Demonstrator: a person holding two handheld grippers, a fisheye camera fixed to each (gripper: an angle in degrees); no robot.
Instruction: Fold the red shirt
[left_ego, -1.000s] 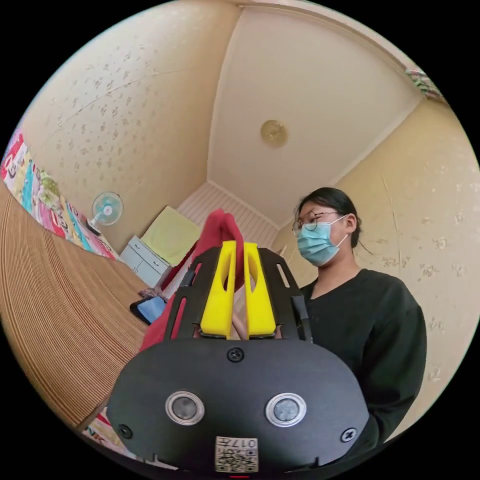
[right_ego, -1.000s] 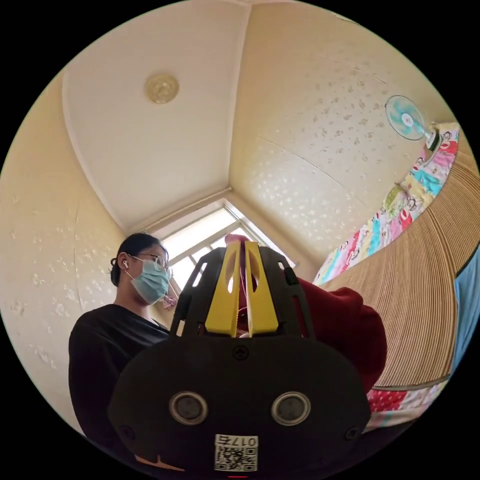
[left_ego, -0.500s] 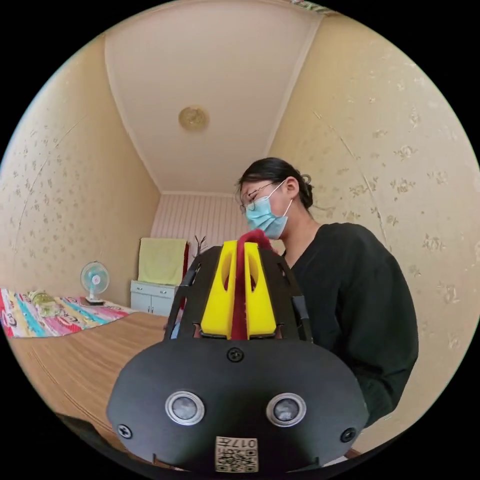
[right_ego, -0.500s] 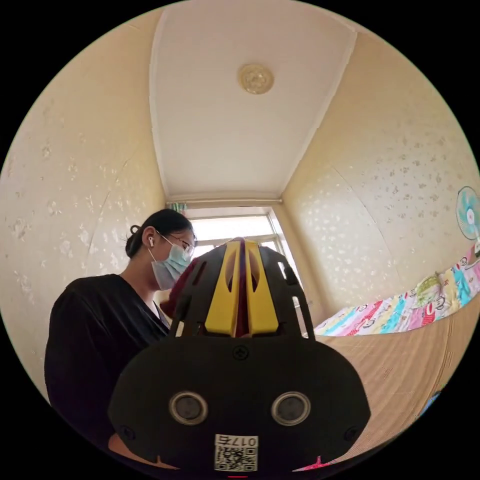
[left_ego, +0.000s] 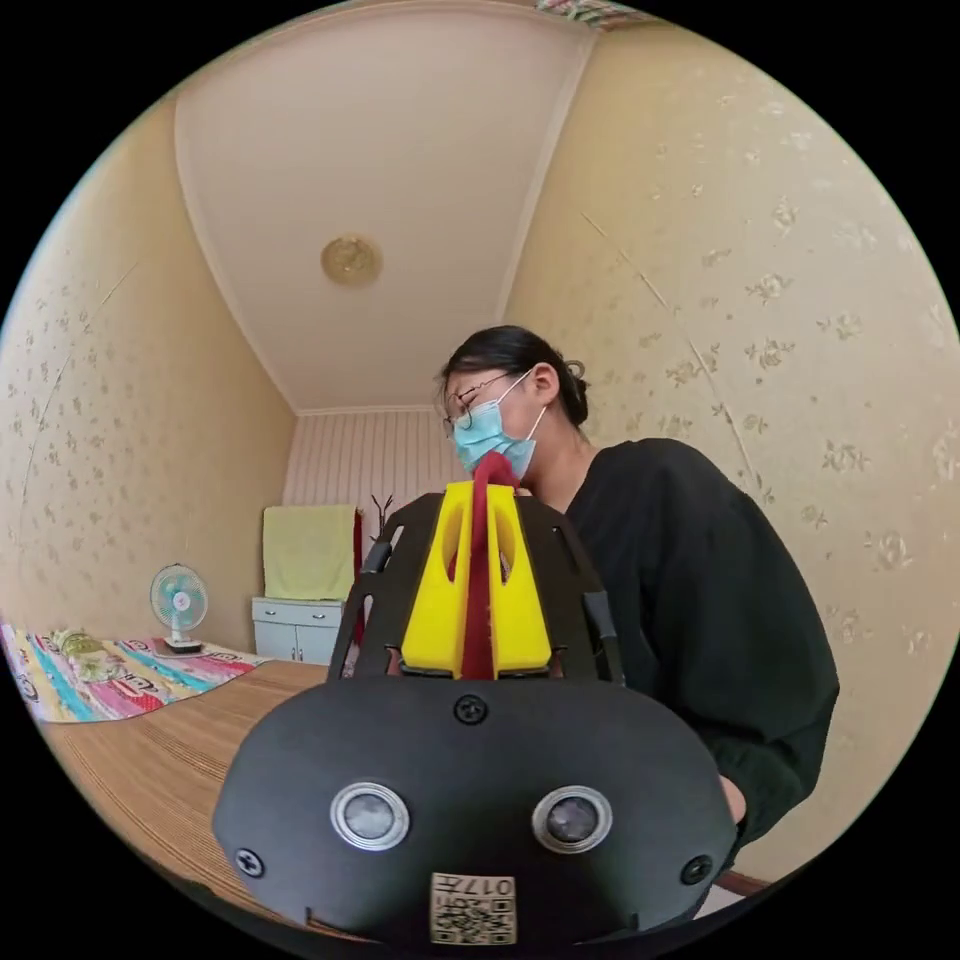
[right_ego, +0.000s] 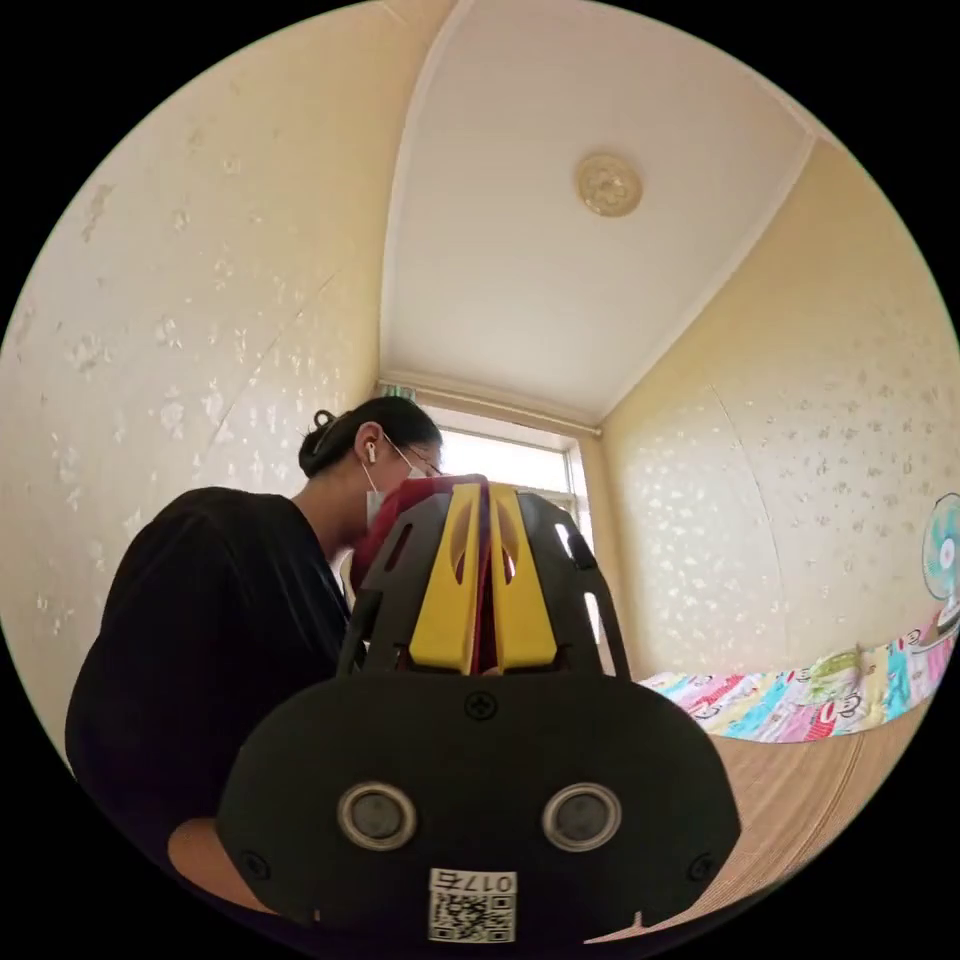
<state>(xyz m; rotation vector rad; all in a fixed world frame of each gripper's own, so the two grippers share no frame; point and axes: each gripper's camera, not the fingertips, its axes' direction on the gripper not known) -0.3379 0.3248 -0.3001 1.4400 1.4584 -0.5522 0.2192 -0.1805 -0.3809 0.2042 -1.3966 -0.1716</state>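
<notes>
Overhead, the pale ceiling runs between walls papered in a cream floral print, with a round light fitting at its middle. In the right gripper view the same ceiling leads down to a bright window at the far end of the room. A person in a black top stands close behind both grippers, against the wall.

Below, the work surface is a woven straw-coloured mat with fine parallel ribs, spreading wide and flat toward the wall. Along its far edge lies a bright patterned cloth in pink, blue and yellow; in the right gripper view this cloth borders the mat in the same way. At the end of the room in the left gripper view stands a low white cabinet with a yellow-green towel hanging above it. A small table fan sits on the patterned cloth near the cabinet.

The left gripper points upward, its yellow jaws clamped on a fold of the red shirt, which rises between them and peeks above their tips. The right gripper is likewise closed on the red shirt, whose cloth bunches out to the left of the jaws. Both held parts are lifted well clear of the mat.
</notes>
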